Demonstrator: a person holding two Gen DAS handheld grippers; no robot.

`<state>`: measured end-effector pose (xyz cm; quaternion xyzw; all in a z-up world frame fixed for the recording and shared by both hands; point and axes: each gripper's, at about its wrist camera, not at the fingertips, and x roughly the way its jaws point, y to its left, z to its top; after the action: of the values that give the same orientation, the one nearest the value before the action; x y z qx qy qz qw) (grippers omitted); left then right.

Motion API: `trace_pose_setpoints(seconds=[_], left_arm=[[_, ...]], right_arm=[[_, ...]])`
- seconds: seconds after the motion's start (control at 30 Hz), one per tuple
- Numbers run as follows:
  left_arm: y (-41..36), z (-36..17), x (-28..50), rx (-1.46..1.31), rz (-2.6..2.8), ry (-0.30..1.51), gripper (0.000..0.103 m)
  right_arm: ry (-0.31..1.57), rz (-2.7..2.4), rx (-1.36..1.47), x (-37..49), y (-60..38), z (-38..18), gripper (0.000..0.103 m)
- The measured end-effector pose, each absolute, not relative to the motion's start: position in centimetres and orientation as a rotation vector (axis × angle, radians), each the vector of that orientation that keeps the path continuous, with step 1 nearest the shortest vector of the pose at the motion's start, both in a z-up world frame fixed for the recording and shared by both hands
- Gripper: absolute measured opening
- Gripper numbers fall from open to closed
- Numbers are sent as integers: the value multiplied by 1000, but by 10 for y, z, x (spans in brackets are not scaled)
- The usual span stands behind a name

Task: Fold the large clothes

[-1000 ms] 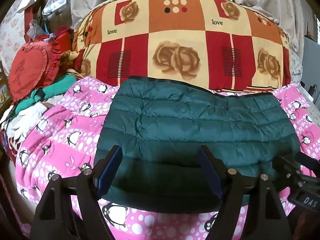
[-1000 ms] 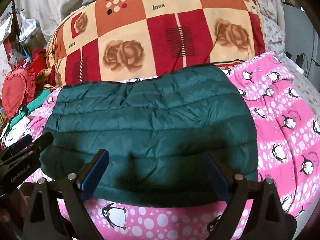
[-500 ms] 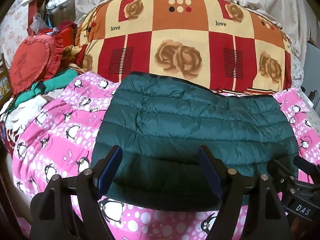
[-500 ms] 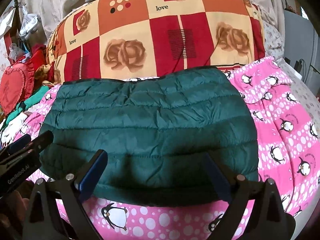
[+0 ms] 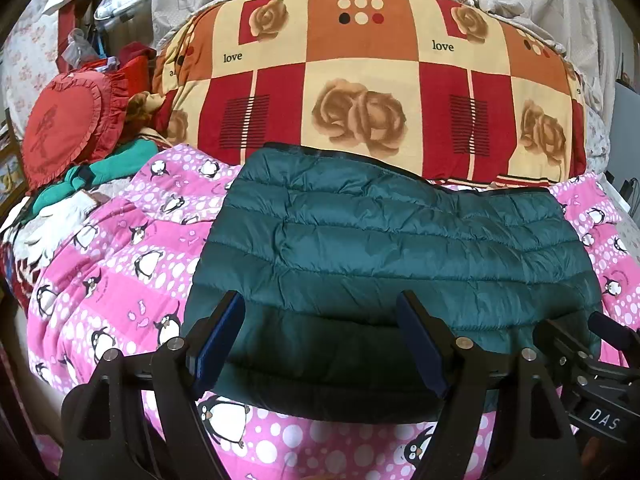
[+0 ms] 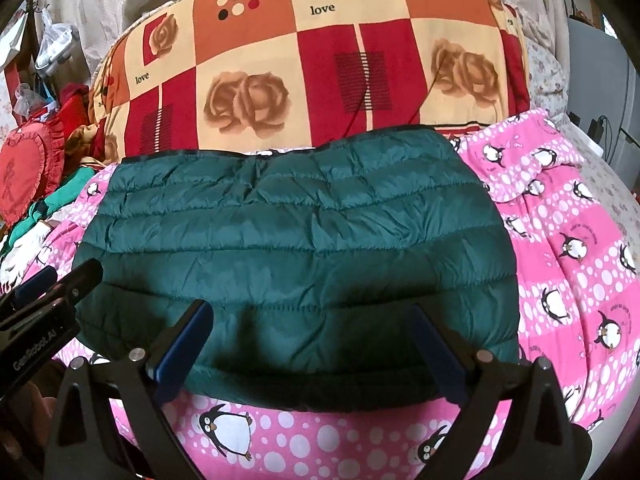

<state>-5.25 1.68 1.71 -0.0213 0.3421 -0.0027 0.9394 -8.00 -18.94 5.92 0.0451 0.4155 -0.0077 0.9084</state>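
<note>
A dark green quilted puffer jacket (image 5: pixel 380 252) lies folded into a flat rectangle on the pink penguin blanket (image 5: pixel 120 264); it also shows in the right wrist view (image 6: pixel 296 248). My left gripper (image 5: pixel 320 308) is open and empty, held above the jacket's near edge toward its left. My right gripper (image 6: pixel 308 316) is open and empty above the near edge toward the right. Each gripper shows at the edge of the other's view: the right gripper (image 5: pixel 600 344) and the left gripper (image 6: pixel 48 292).
A big red, orange and cream rose-patterned quilt (image 5: pixel 360 80) is piled behind the jacket. A red heart cushion (image 5: pixel 68 128) and teal clothes (image 5: pixel 108 168) lie at the left. The blanket (image 6: pixel 568 240) extends to the right.
Both grippers have drawn back slightly from the jacket and shifted; the left view pans a little left. The jacket has not moved. Both grippers stay open.
</note>
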Motion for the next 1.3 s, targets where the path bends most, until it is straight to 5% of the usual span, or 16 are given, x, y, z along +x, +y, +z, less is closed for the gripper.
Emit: trace_pose_setpoints(seconds=[1.3], left_arm=[[16,9,-48,-46,-4,712,53]], right_arm=[[874,-17,100,-72,-187,51,100]])
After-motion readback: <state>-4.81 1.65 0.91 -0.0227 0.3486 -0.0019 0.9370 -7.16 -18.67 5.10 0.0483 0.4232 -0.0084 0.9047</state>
